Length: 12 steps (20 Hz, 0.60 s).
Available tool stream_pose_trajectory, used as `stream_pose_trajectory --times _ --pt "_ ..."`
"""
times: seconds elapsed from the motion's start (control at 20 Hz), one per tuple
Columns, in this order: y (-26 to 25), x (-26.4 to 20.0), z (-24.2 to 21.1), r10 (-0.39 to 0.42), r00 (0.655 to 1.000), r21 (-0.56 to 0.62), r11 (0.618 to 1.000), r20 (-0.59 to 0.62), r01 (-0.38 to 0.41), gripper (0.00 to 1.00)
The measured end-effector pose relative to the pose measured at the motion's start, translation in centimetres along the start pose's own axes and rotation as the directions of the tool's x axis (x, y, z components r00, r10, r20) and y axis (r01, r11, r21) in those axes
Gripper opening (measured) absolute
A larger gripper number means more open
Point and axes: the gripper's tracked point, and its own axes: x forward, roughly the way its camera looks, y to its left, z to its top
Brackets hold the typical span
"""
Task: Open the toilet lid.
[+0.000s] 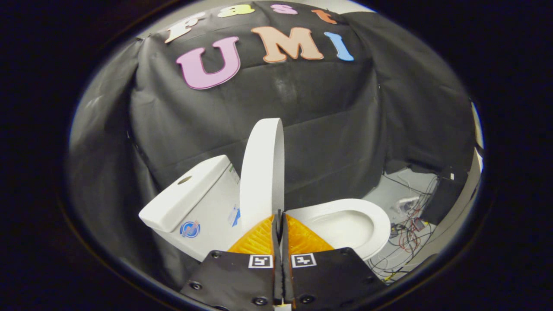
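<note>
My tongs (278,215) are closed to a thin slit, the tips pinched together right at the bottom edge of the lid (262,172); whether they actually clamp that edge or just touch it I cannot tell. The lid stands nearly upright just ahead of the tips at twelve o'clock, edge-on to me, its broad face turned toward the tank (185,196) at ten o'clock. The seat (382,224) and open bowl lie at two o'clock, beyond the right finger. Cables (404,235) litter the floor (389,194) further out at three o'clock. I judge the lift almost done. To finish well I would ease the lid past vertical toward the tank slowly, follow its hinge arc rather than push straight, and only let go once it leans back at rest.
</note>
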Motion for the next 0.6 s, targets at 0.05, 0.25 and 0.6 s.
stream_pose_trajectory --times 0.05,0.25,0.6 --pt "0.6 0.0 0.2 0.000 1.000 -0.016 1.000 0.003 0.000 0.02" --pt "3.3 0.0 0.5 0.034 0.999 -0.069 0.997 0.009 -0.034 0.02" --pt "6.6 0.6 0.5 0.038 0.998 -0.161 0.986 0.044 -0.031 0.04"
